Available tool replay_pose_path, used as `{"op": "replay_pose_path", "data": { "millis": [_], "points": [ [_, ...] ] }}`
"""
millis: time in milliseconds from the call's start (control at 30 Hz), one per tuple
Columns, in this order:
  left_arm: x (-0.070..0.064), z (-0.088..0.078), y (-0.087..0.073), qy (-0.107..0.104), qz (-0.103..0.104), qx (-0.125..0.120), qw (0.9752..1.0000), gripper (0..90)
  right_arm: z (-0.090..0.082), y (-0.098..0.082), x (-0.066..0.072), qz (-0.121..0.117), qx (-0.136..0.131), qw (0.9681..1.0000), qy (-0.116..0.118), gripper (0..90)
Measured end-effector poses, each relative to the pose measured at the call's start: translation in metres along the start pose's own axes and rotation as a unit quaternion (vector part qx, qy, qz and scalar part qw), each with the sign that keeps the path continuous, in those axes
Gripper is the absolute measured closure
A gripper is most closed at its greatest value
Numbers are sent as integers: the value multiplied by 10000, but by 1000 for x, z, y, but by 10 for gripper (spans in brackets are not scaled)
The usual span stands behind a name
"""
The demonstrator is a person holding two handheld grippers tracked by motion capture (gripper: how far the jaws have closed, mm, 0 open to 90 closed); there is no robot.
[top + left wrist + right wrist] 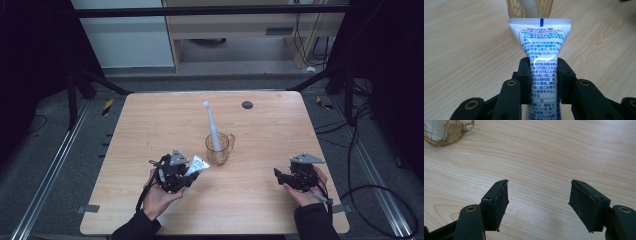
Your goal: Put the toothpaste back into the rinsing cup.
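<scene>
Left tongs [544, 75] clamp a printed tube [541, 47]; right tongs [537, 205] gape, released.

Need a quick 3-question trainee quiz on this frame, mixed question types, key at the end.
1. True or false: the left tongs are shut on the toothpaste tube.
2. What stands inside the amber cup?
A. a spoon
B. a white toothbrush
C. a straw
3. Fill in: the right tongs are ____, with bare wooden table between the pads.

Key:
1. True: both pads press on the tube's sides, its flat crimped end pointing toward the cup.
2. B: the toothbrush leans in the cup, head up.
3. open
</scene>
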State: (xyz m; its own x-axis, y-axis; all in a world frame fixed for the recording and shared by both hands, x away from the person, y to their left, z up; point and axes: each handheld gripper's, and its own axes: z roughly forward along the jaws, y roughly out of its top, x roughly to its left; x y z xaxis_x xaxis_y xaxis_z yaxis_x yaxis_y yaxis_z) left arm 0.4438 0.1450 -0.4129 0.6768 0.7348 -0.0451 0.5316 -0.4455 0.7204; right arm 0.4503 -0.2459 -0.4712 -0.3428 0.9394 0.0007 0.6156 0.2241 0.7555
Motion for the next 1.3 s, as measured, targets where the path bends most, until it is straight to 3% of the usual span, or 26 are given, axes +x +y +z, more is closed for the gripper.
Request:
{"op": "replay_pose_path", "data": {
  "millis": [333, 767, 1100, 1300],
  "points": [
    [7, -17, 23, 103, 21, -638, 9979, 688, 0, -2, 2, -14, -42, 10000, -63, 297],
    [0, -18, 64, 92, 29, -1426, 9897, 688, 1, -3, 1, -28, -67, 9999, -93, 297],
    [-6, -8, 86, 38, 110, -1731, 9848, 688, 2, -4, 0, -18, -93, 9999, -128, 274],
    [-7, 5, 99, 8, 187, -1785, 9838, 688, 3, -4, 1, -9, -71, 9999, -111, 270]
  ]
}}
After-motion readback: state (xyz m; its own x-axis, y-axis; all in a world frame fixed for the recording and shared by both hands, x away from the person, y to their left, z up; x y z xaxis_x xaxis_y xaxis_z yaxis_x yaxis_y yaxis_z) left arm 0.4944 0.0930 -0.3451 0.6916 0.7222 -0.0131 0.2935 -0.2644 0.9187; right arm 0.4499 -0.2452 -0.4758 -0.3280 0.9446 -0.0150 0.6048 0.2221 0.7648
